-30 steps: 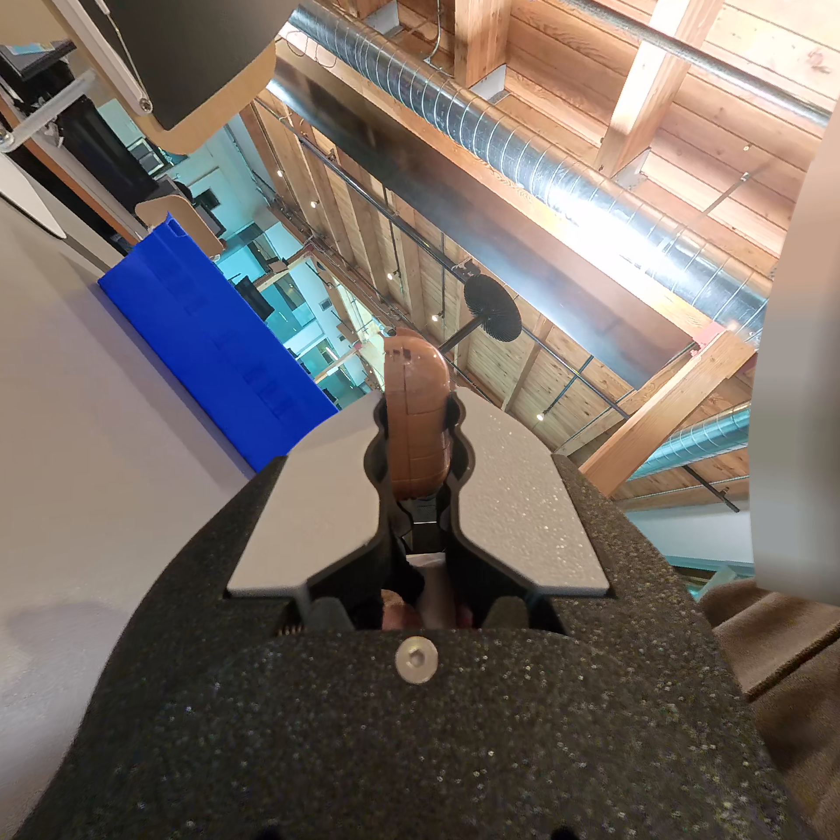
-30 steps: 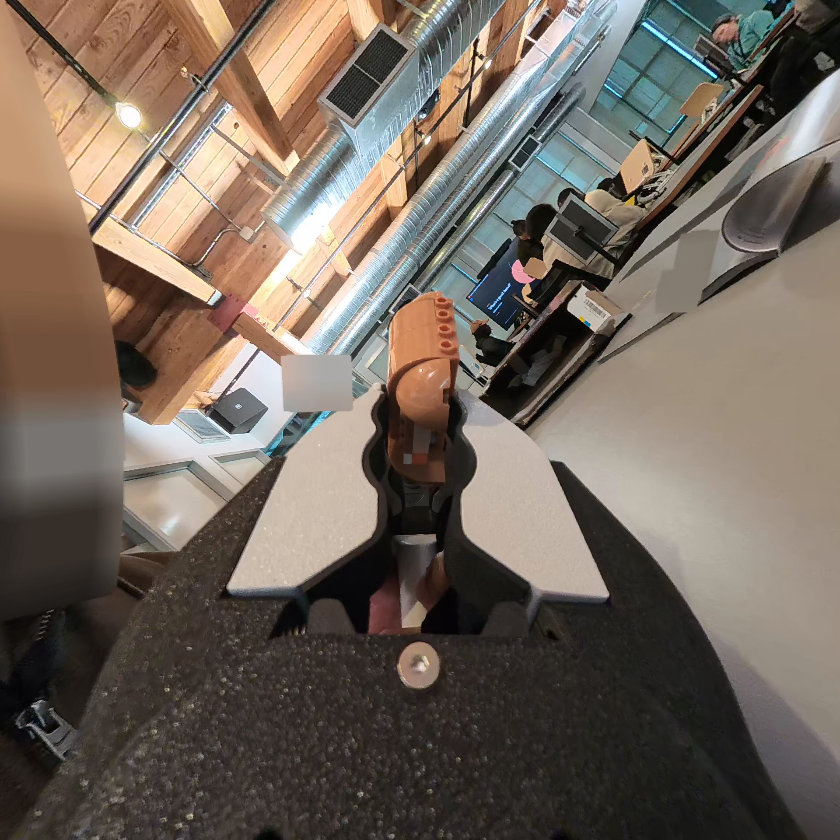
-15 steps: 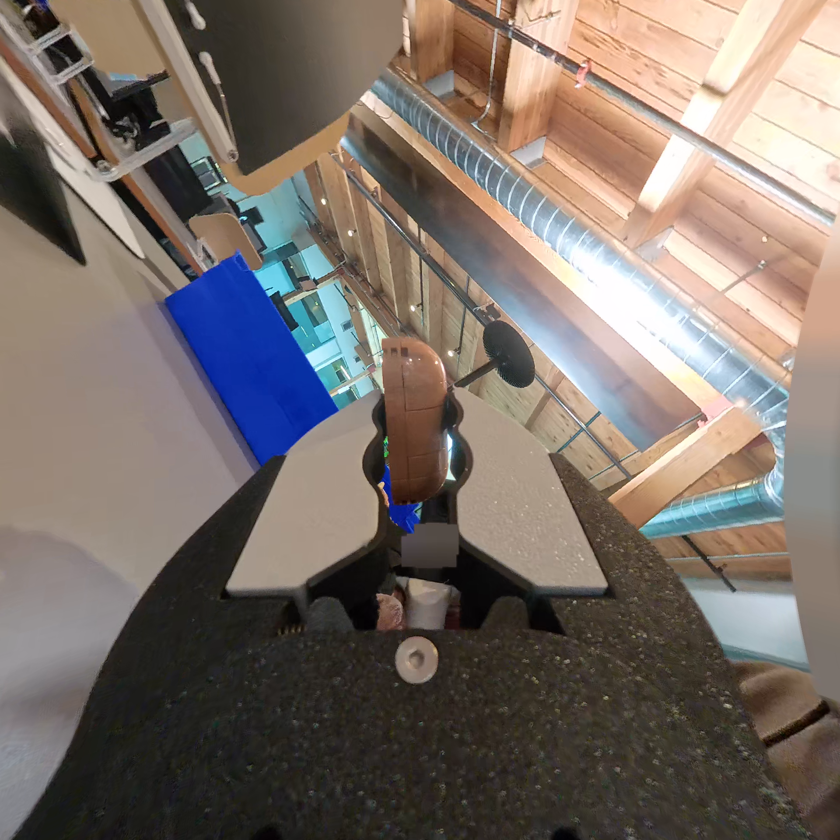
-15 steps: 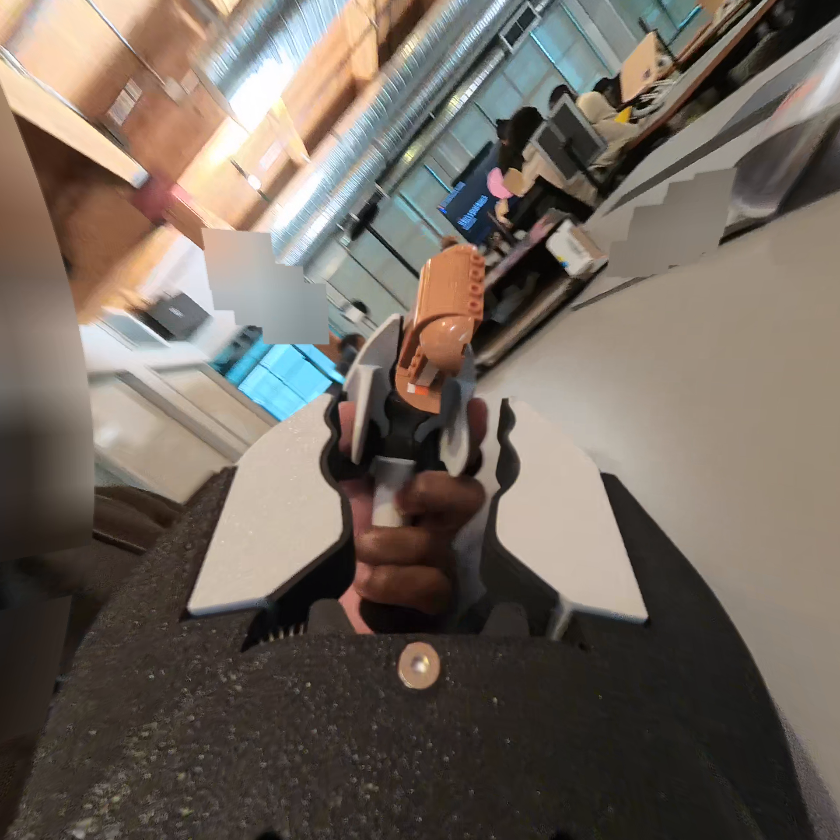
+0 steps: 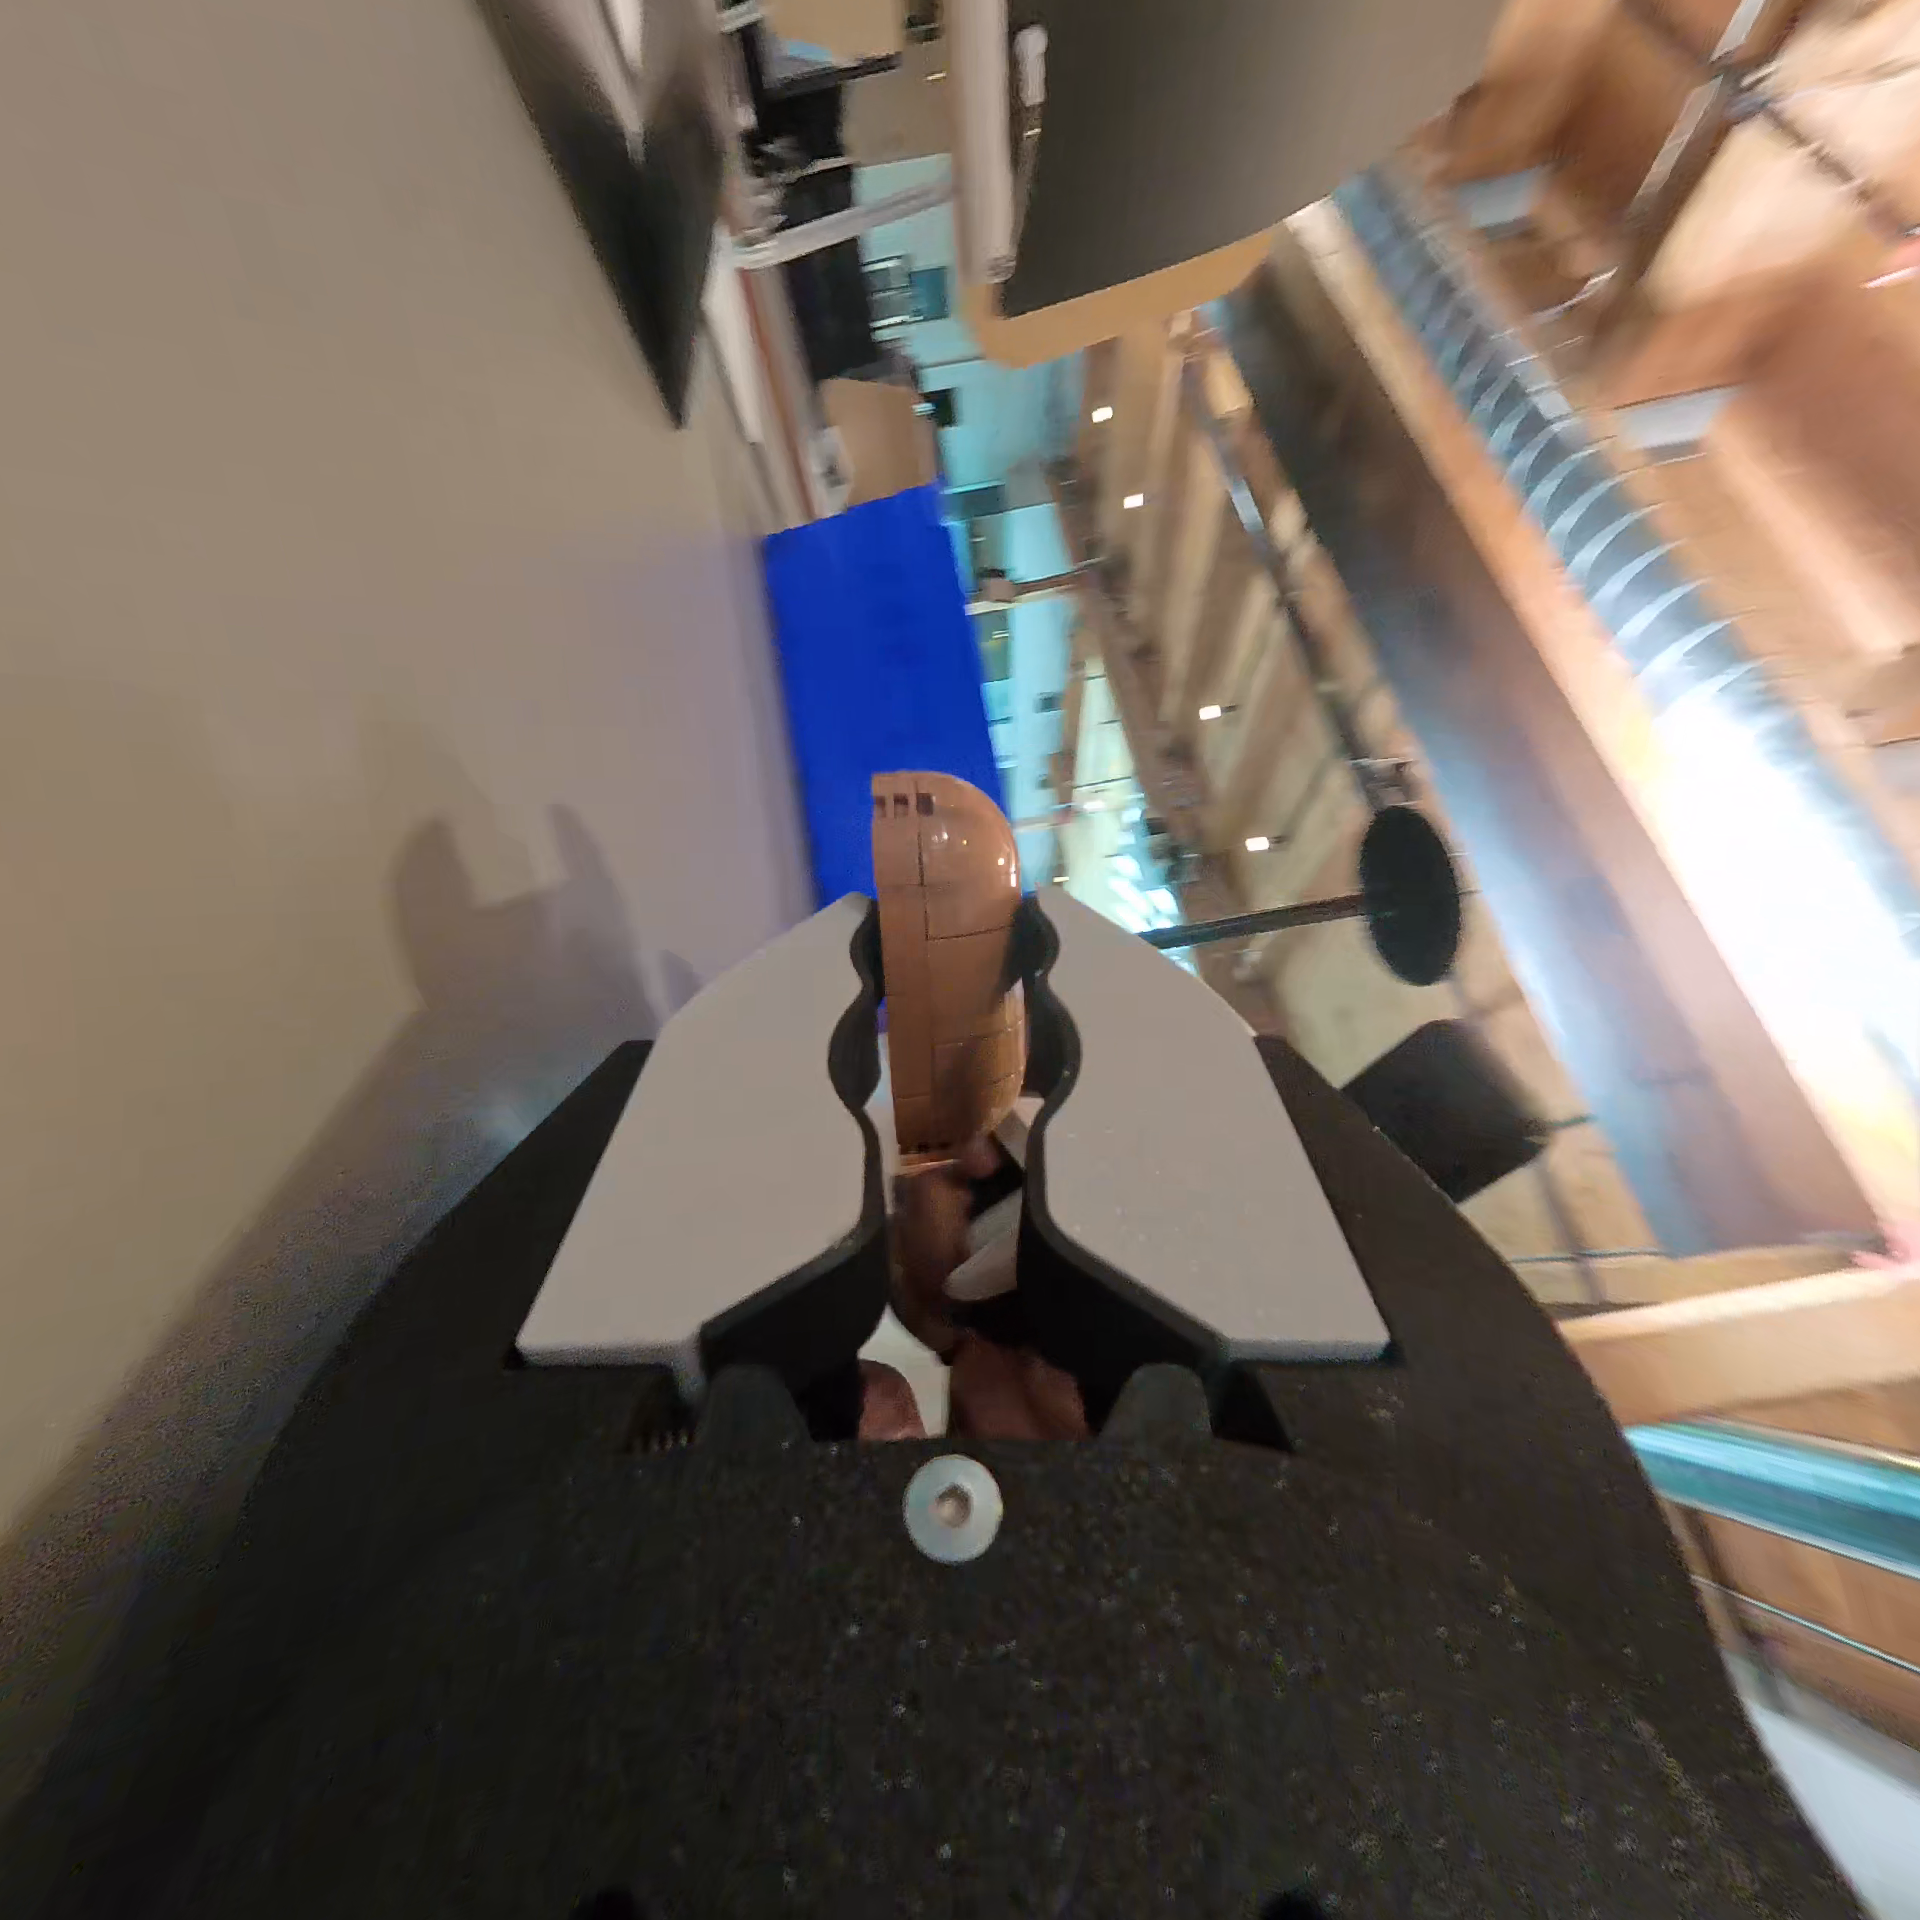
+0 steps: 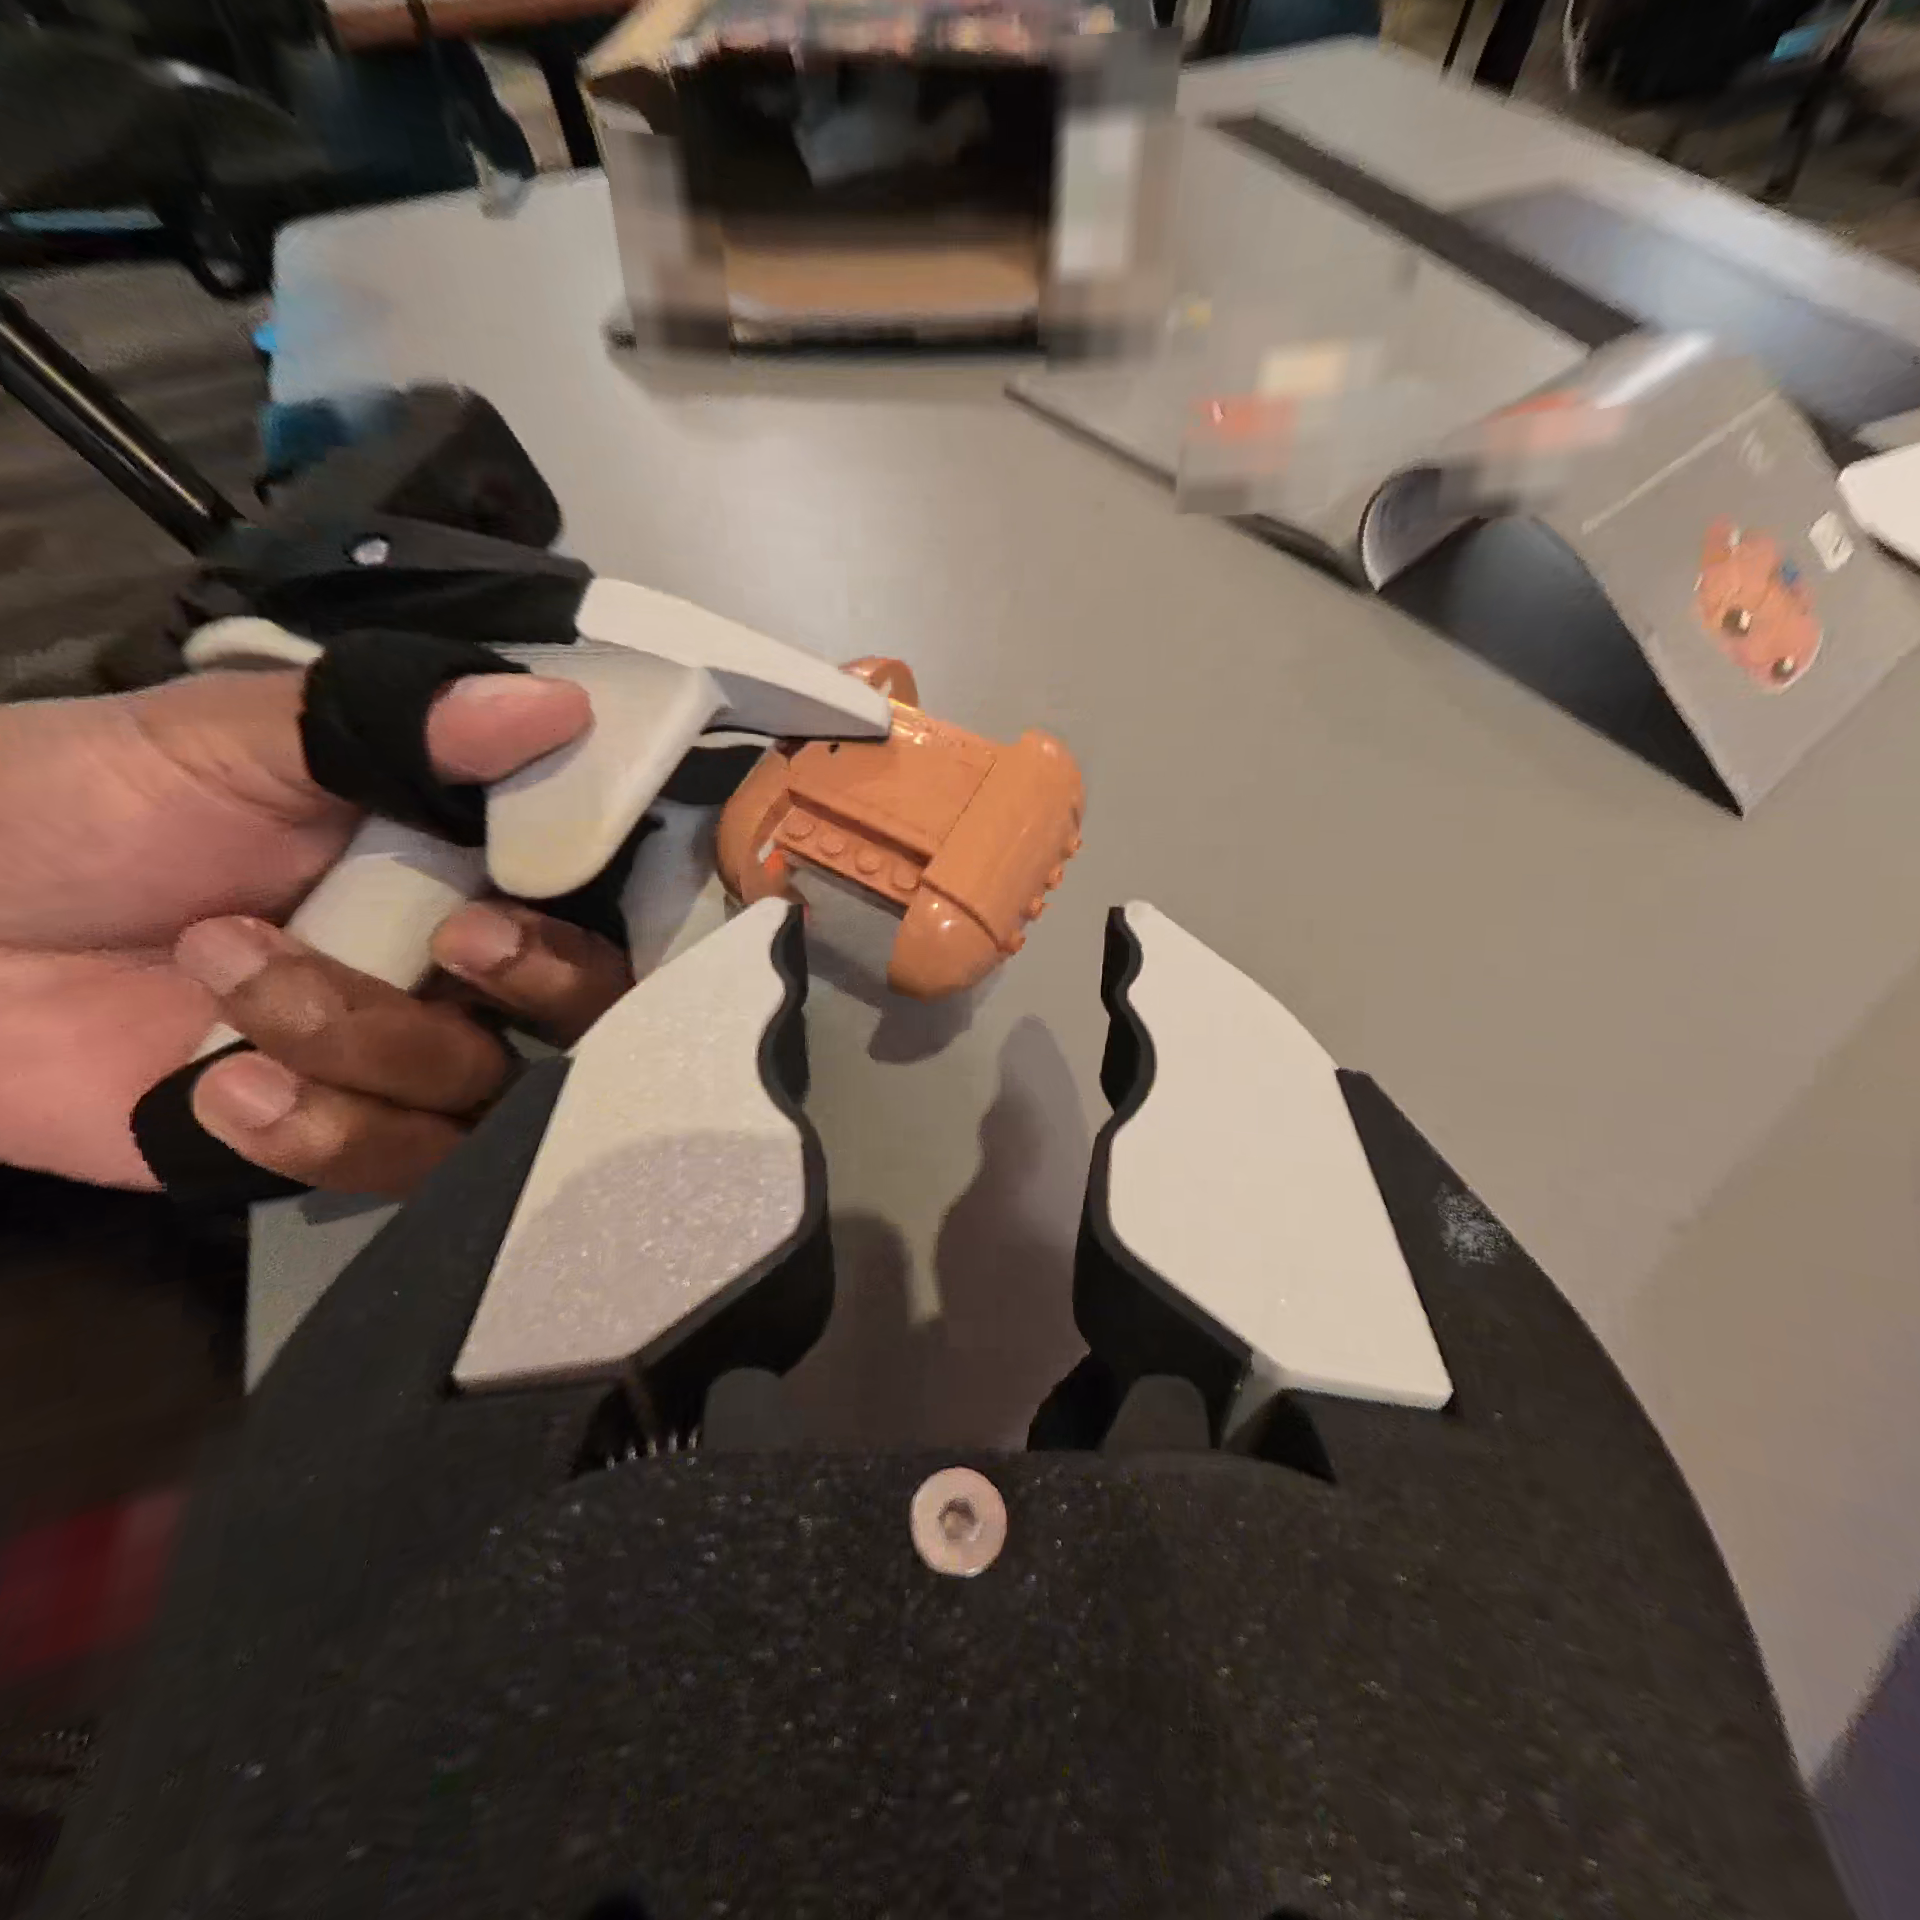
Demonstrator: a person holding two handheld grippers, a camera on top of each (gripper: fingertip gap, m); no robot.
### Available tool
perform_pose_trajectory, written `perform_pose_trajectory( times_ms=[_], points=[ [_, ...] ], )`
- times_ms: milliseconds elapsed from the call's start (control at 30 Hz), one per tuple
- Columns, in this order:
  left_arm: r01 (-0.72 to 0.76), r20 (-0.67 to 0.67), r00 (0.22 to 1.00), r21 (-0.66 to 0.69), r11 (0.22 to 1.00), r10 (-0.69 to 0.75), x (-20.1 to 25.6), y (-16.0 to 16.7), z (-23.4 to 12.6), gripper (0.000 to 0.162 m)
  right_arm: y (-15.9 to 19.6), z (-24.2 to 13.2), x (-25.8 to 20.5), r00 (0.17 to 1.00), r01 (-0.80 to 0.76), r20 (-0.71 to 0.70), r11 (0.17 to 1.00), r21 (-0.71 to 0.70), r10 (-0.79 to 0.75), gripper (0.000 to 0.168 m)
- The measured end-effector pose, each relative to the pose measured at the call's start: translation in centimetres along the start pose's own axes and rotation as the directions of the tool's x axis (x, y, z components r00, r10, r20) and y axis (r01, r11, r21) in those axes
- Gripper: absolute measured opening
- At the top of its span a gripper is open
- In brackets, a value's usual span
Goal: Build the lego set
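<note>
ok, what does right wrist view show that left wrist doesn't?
Right wrist only: its own open tool empty over the grey table, the person's hand on the left tool, an open instruction booklet and a cardboard box.
Left wrist only: a blue bin, ceiling ducting, wooden beams.
Both: the brown lego assembly clamped in the left tool.

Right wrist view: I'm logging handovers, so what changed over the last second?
The right gripper let go of the orange lego build, opened and swung down toward the grey table. The left gripper stayed shut on the build.
</note>
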State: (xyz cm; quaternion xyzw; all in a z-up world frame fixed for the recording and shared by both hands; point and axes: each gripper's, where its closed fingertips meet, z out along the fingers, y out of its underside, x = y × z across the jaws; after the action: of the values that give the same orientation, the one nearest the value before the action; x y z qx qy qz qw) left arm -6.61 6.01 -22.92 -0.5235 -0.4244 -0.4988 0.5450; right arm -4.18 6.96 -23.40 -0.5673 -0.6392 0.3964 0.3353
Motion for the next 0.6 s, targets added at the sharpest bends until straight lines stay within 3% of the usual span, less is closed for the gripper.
perform_pose_trajectory(
  times_ms=[200, 333, 600],
  points=[
    [-0.23, 0.219, 0.945, -0.079, 0.97, 0.242, -1.8, -0.3, 0.5, 0.024, 2.3, 0.1, 1.6, 0.998, -0.057, -0.021, 0.99, -0.126, 0.054, 0.052],
    [-0.268, 0.293, 0.91, -0.127, 0.955, 0.294, -2.8, -0.4, 0.9, 0.028, 3.3, -0.1, 1.8, 0.994, -0.108, 0.012, 0.985, -0.137, 0.111, 0.052],
    [-0.396, 0.328, 0.834, -0.204, 0.895, 0.444, -2.7, 0.2, -0.1, 0.066, 4.8, -1.1, 1.7, 0.983, -0.155, 0.077, 0.979, -0.135, 0.166, 0.051]
  ],
)
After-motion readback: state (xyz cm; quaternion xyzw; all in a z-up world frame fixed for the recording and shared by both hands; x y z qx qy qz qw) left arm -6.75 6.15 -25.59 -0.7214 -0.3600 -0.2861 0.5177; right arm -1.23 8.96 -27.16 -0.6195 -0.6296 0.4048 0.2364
